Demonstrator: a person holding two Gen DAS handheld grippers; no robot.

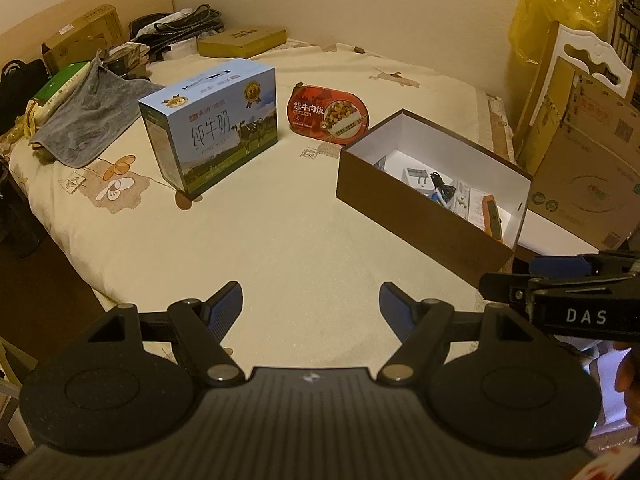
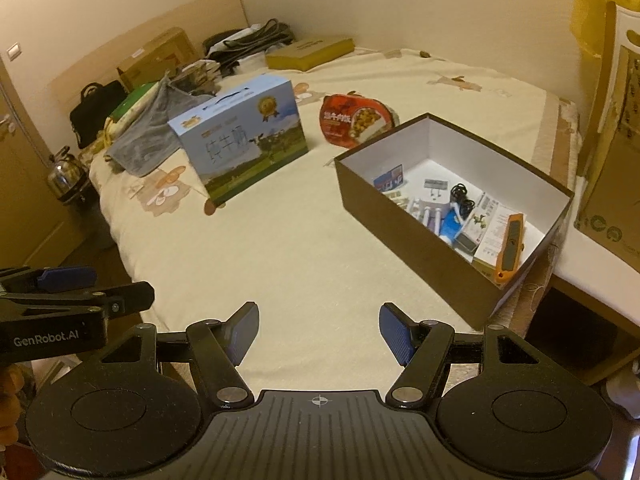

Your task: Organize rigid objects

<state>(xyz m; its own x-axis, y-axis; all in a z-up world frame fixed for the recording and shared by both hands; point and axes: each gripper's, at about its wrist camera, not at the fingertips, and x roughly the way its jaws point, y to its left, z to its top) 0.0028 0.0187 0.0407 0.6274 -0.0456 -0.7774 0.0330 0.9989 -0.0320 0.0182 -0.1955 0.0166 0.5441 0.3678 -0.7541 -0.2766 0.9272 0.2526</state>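
Note:
A blue milk carton box [image 1: 212,124] [image 2: 244,136] with a cow picture stands upright on the cream bed sheet [image 1: 280,232]. Behind it to the right lies a red oval meal tub [image 1: 328,114] [image 2: 356,120]. An open brown box [image 1: 424,196] [image 2: 448,216] with a white inside sits at the right and holds several small items, among them an orange tool [image 2: 510,242]. My left gripper [image 1: 311,308] hovers open over the near sheet, nothing between its fingers. My right gripper [image 2: 319,334] is open and empty too, short of the brown box.
A grey cloth [image 1: 92,116] lies over a green package at the left. Cardboard boxes, cables and a flat olive box [image 1: 242,42] crowd the bed's far end. Large cartons [image 1: 588,168] lean at the right. A kettle [image 2: 66,176] stands left of the bed.

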